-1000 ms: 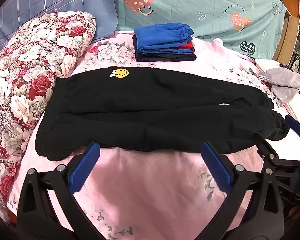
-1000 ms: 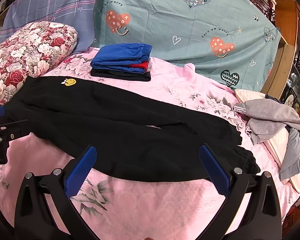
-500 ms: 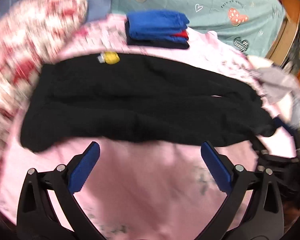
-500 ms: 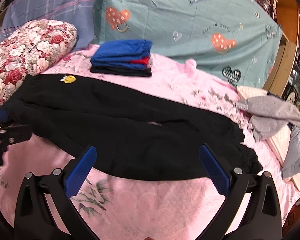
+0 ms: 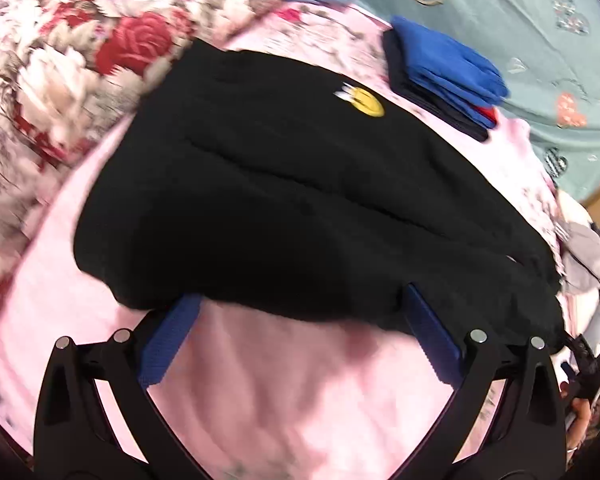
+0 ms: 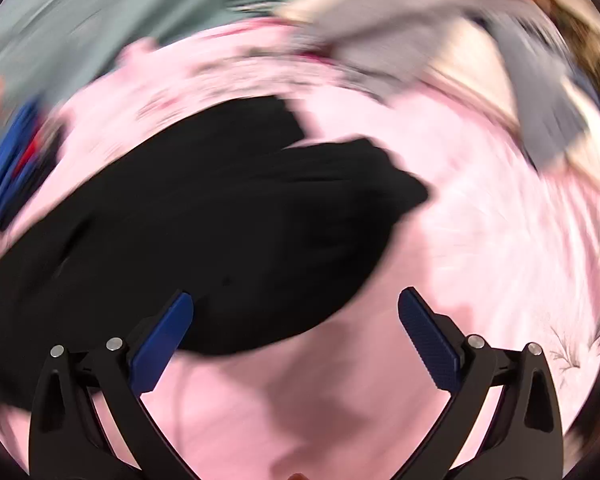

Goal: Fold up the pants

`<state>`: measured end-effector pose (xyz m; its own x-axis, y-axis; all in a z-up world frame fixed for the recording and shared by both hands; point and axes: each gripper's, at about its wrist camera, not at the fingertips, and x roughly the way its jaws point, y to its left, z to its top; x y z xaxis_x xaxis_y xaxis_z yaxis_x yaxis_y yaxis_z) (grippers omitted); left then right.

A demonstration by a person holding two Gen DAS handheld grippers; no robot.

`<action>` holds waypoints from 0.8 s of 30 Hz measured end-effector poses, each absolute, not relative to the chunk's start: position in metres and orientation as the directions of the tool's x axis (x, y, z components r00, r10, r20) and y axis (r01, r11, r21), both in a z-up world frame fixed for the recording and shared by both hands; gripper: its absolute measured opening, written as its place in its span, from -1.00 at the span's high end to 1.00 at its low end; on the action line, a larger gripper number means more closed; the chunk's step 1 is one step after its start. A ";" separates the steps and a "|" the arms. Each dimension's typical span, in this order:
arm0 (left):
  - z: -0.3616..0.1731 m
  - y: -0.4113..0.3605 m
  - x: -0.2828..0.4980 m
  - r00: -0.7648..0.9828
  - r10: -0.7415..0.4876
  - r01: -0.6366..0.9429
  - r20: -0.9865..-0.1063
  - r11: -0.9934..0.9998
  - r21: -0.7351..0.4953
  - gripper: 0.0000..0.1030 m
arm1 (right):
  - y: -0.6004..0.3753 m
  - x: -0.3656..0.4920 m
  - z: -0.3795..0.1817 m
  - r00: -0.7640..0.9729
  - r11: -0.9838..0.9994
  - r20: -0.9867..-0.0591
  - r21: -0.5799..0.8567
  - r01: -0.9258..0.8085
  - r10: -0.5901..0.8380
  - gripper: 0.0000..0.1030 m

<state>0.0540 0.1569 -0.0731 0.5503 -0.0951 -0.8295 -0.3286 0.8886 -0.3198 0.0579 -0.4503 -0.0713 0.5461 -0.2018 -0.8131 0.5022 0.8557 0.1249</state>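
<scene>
Closing in on both ends since 1 s ago: L gripper [image 5: 300, 332] is brought to the waist edge of the pants [image 5: 300, 208], R gripper [image 6: 296, 328] swung to the cuffs; both spread wide, nothing gripped. Pants lie flat on the bed [image 5: 292, 400]; grab judged imminent.

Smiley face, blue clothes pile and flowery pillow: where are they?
Smiley face [image 5: 365, 101], left wrist view, middle of the yellow patch.
Blue clothes pile [image 5: 448, 65], left wrist view, top blue layer.
Flowery pillow [image 5: 142, 38], left wrist view, red rose.

A pink floral bed [image 5: 300, 408] carries black pants [image 5: 300, 200], a folded clothes stack [image 5: 444, 76], a rose-print pillow [image 5: 72, 64], and loose grey garments [image 6: 420, 40].
</scene>
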 end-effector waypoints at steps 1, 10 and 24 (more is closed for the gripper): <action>-0.074 0.164 0.055 0.544 -0.094 -0.343 -0.834 0.882 -0.323 -0.96 | -0.473 0.060 -0.078 0.532 0.818 -0.823 0.160 0.553 -0.199 -0.97; -0.068 0.182 0.048 0.515 -0.176 -0.367 -0.839 0.840 -0.401 -0.96 | -0.478 0.104 -0.089 0.525 0.838 -0.833 0.154 0.524 -0.176 -0.73; -0.061 0.224 0.043 0.468 0.010 -0.501 -0.884 0.827 -0.255 -0.96 | -0.530 0.044 -0.045 0.602 0.784 -0.771 0.238 0.574 -0.207 0.75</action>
<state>0.0427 0.2236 -0.0605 0.4677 0.0104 -0.8838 -0.5012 0.8268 -0.2555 0.0443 -0.5297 -0.0451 0.6022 -0.2069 -0.7711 0.5737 0.7838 0.2377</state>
